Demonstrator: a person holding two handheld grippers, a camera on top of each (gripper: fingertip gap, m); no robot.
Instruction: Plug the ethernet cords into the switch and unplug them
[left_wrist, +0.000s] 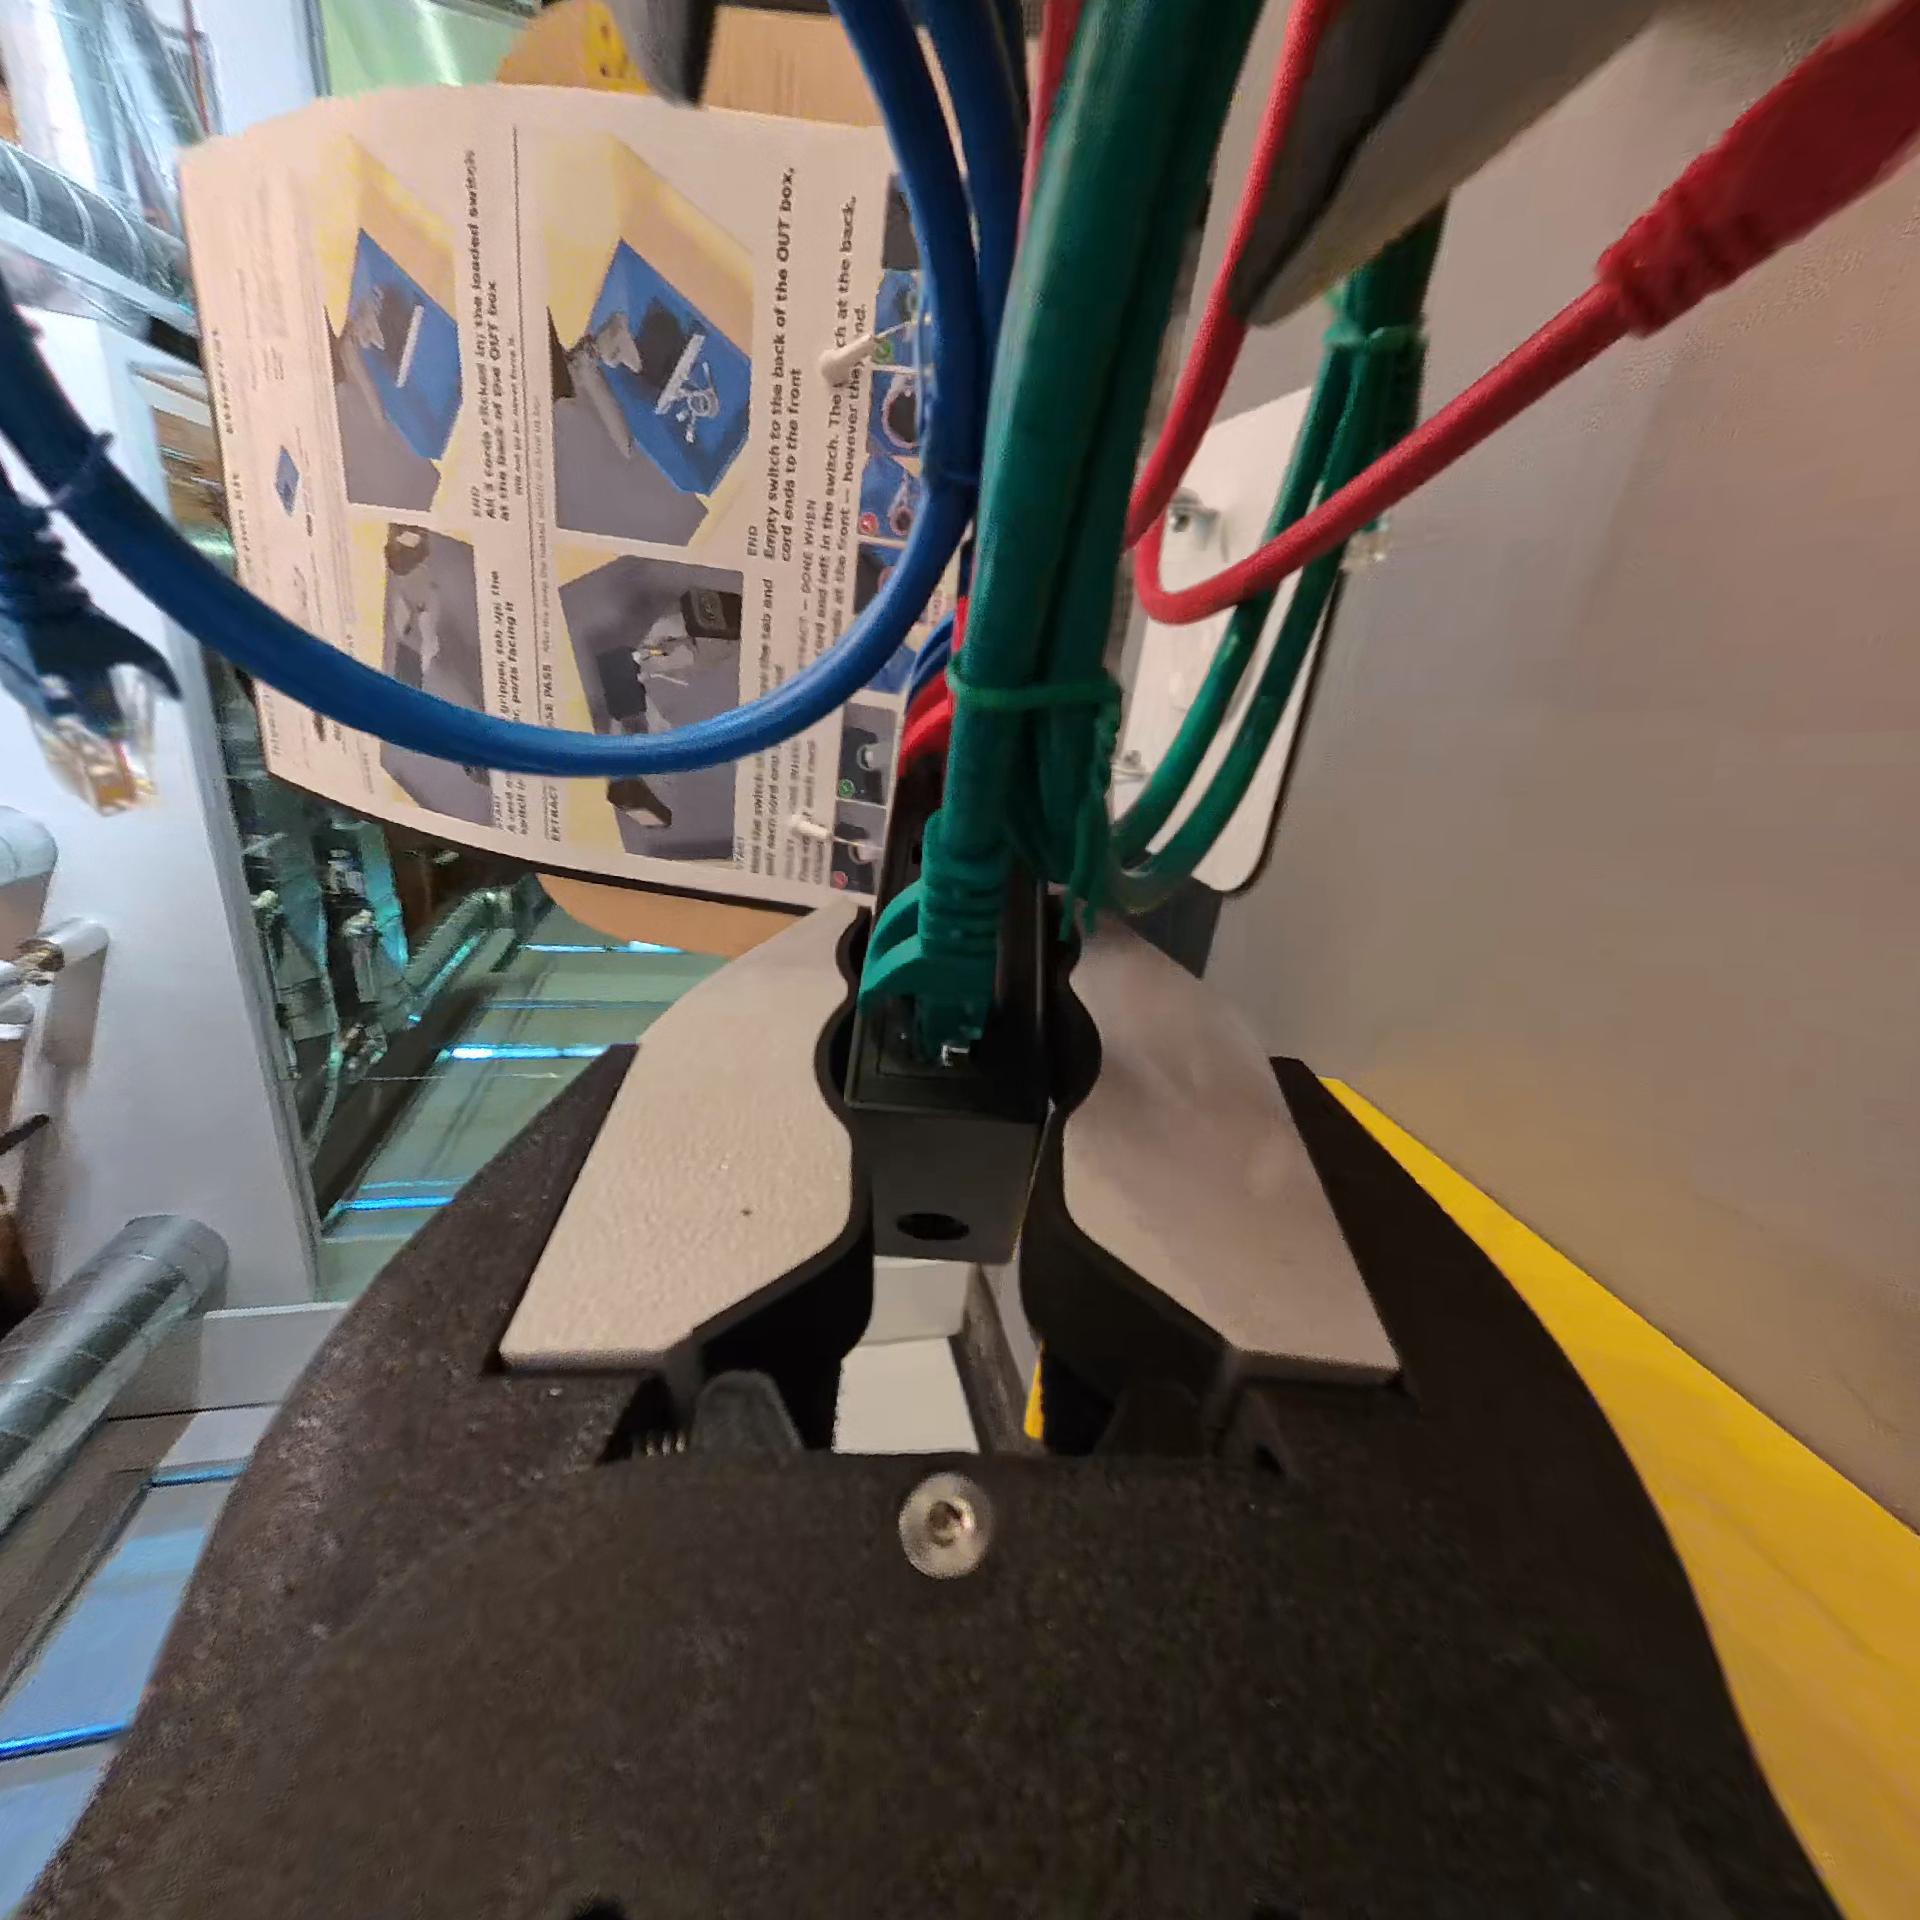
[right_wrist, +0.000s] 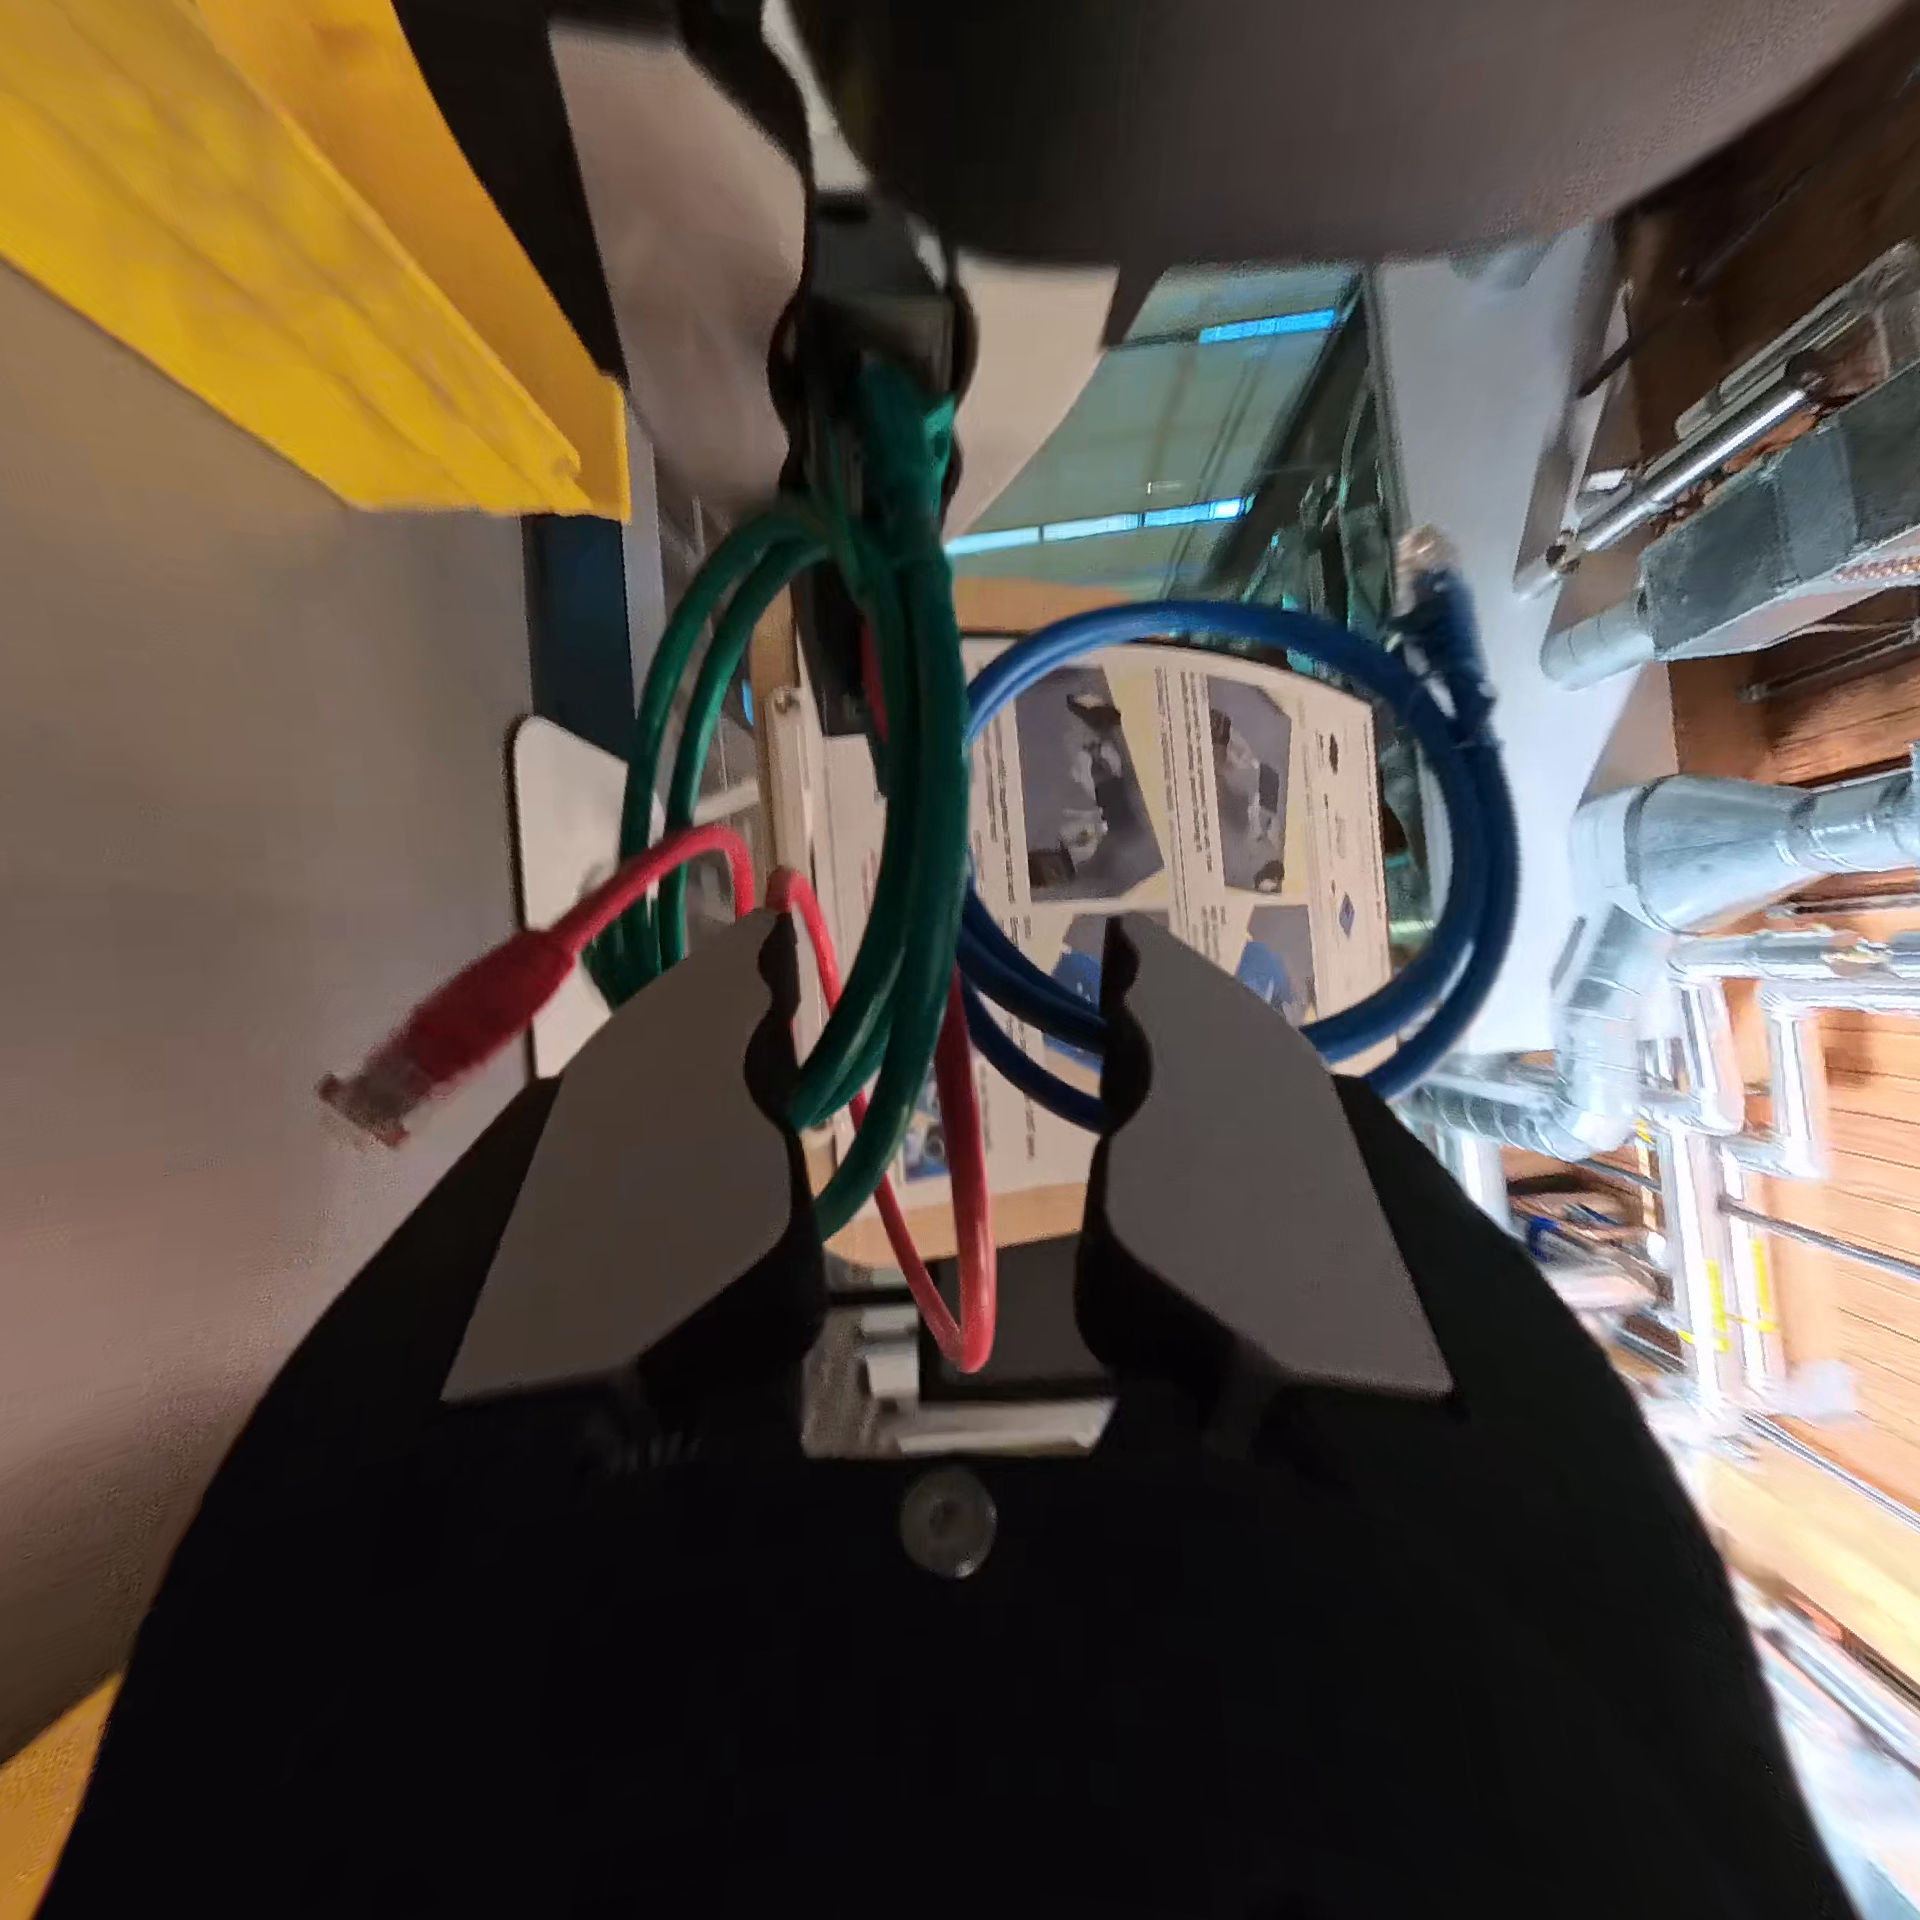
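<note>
Switch (left_wrist: 940, 1132) clamped between the left gripper (left_wrist: 951, 1039) fingers, held up off the table, green cord (left_wrist: 961, 914) seated in one port. Right gripper (right_wrist: 951, 971) spread wide, gripping nothing, loops of green, red cord (right_wrist: 961, 1174) and blue cord (right_wrist: 1455, 790) dangling between and beyond its fingers. Red plug (right_wrist: 447, 1023) hanging loose to one side (blurred, so likely swinging). Best to steady the switch, pinch a loose plug just behind its boot, line the clip up with a free port, then push straight in.
</note>
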